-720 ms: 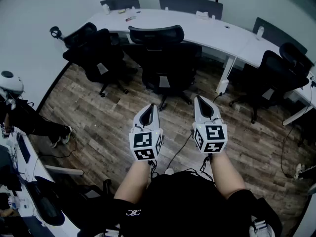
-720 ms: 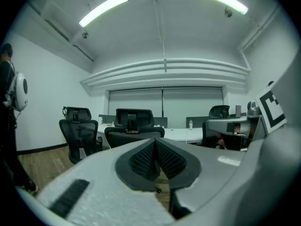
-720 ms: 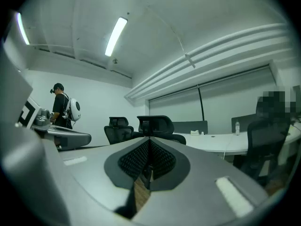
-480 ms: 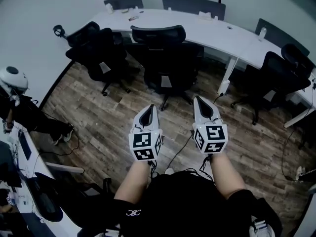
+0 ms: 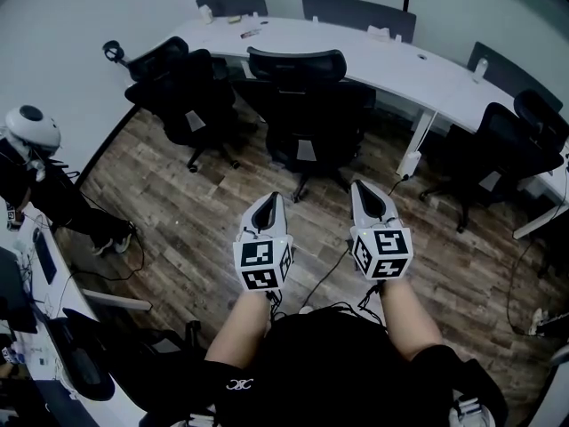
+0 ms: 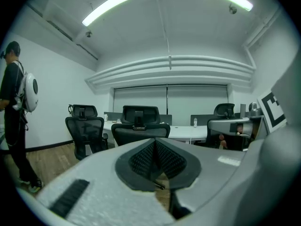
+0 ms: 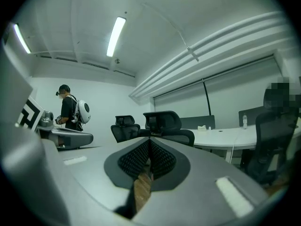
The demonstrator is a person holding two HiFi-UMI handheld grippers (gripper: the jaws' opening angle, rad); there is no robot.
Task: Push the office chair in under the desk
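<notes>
At the near edge, person's forearms: bare, reaching forward from a black-clad torso, one gripper in each hand.
Left gripper: white shell with a square-marker cube, jaws clenched together on nothing, pointing ahead above the floor.
Right gripper: same build, just beside the left one, jaws likewise pressed closed and empty.
Brown wood-plank floor: black cables trail across it below the grippers.
Standing person in dark clothes: at the left side, well apart from the grippers, wearing a round white backpack.
Black mesh office chair with a headrest: straight ahead of both grippers and well apart from them, its back turned to them, standing at the desk's edge with its base out on the planks.
Left black chair: beside the middle one, at the same desk.
Right black chair: at the desk's right stretch.
Long curved white desk: behind the chairs; the small items on top are too small to tell.
Small white bottle: upright on the desk's right part; its contents cannot be told.
Dark grey partition panels: along the desk's far edge.
Change from half a second before: desk and chairs sit slightly lower and further right in the head view, the backpack shows a little higher, and both grippers keep the same side-by-side, clenched pose.
</notes>
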